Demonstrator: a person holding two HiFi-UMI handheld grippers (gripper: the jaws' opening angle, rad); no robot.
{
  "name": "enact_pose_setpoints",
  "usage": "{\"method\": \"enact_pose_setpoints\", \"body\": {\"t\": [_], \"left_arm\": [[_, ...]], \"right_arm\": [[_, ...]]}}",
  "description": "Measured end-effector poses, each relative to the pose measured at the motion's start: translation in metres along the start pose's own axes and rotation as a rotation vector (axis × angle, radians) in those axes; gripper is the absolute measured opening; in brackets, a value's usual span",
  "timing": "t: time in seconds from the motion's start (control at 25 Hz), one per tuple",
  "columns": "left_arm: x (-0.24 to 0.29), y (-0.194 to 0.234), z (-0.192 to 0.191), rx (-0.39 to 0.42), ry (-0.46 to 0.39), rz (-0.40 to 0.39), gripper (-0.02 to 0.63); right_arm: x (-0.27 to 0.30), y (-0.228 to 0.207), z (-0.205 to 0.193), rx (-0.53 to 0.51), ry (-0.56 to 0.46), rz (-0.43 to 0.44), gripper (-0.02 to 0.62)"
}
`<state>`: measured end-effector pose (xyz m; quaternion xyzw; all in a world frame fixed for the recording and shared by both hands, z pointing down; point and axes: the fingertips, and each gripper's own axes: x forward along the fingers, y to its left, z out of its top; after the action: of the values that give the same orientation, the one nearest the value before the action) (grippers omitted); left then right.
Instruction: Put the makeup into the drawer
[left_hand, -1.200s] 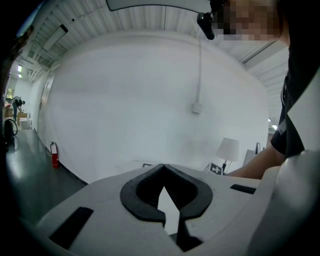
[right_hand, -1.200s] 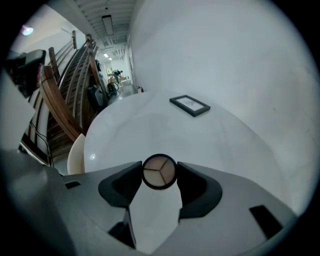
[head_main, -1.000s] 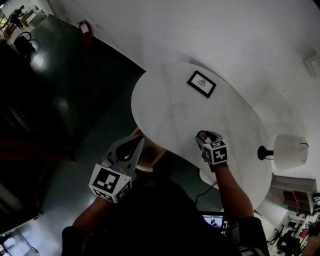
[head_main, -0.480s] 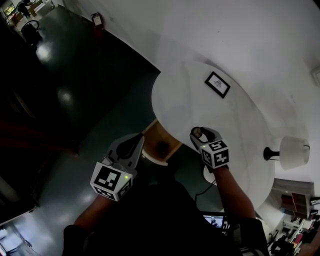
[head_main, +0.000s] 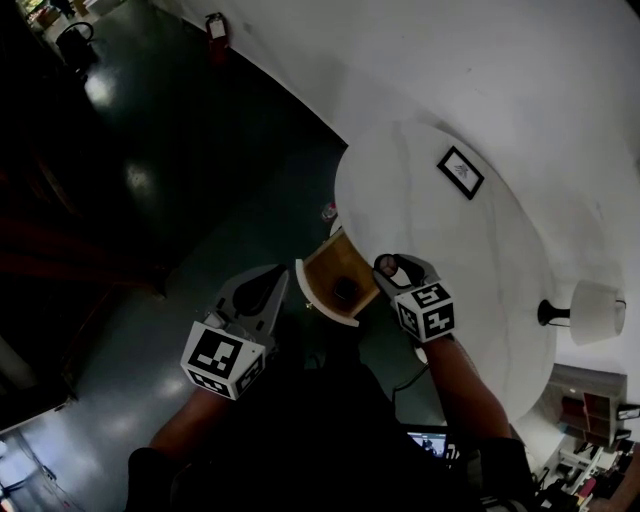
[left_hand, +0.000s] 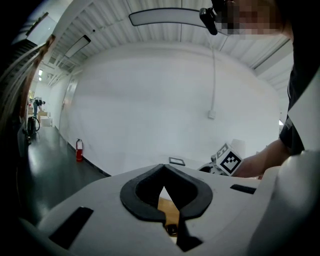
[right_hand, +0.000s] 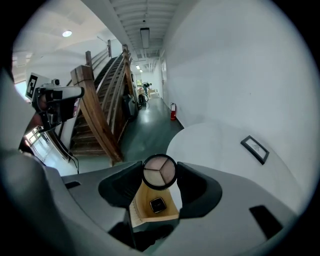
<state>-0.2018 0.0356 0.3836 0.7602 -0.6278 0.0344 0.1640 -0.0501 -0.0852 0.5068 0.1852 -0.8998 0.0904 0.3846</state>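
Note:
A round makeup compact (right_hand: 159, 171) with three pale shades sits between the pads of my right gripper (right_hand: 159, 175), which is shut on it. In the head view that right gripper (head_main: 392, 266) hangs at the right edge of the open wooden drawer (head_main: 345, 262), which sticks out from under the white oval table (head_main: 440, 240). A small dark square item (right_hand: 157, 204) lies on the drawer floor (right_hand: 142, 200) below the compact. My left gripper (head_main: 274, 276) is shut with nothing seen between its jaws, just left of the drawer's white front (head_main: 310, 295). Through the left gripper (left_hand: 163, 172) a strip of the drawer's wood (left_hand: 169, 212) shows.
A black picture frame (head_main: 460, 172) lies on the table, and a white lamp (head_main: 595, 310) stands at its far right. A red fire extinguisher (head_main: 214, 25) stands by the wall on the dark floor. A wooden staircase (right_hand: 95, 115) rises to the left in the right gripper view.
The drawer now shows much further out from under the table's edge. My right gripper has carried the compact from over the tabletop to the drawer's edge. The left gripper stays shut.

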Motion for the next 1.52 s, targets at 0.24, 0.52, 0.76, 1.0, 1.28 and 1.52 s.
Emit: {"method": "enact_pose_setpoints", "body": {"t": [0.24, 0.52, 0.76, 1.0, 1.28, 1.52], "left_arm": [[-0.012, 0.019, -0.011, -0.022, 0.008, 0.03, 0.011], [-0.01, 0.028, -0.031, -0.041, 0.024, 0.034, 0.011], [-0.013, 0.035, -0.049, -0.045, 0.058, 0.045, 0.011], [-0.017, 0.044, -0.078, -0.08, 0.098, 0.069, 0.011], [-0.02, 0.048, -0.095, -0.119, 0.117, 0.099, 0.011], [-0.017, 0.055, -0.11, -0.137, 0.138, 0.13, 0.011]], "right_arm": [[0.03, 0.032, -0.008, -0.071, 0.031, 0.045, 0.221], [0.077, 0.066, -0.036, -0.165, 0.086, 0.12, 0.221], [0.118, 0.073, -0.063, -0.239, 0.127, 0.159, 0.221], [0.157, 0.072, -0.09, -0.266, 0.157, 0.183, 0.22], [0.2, 0.061, -0.116, -0.321, 0.192, 0.2, 0.221], [0.227, 0.06, -0.137, -0.355, 0.209, 0.228, 0.22]]}}
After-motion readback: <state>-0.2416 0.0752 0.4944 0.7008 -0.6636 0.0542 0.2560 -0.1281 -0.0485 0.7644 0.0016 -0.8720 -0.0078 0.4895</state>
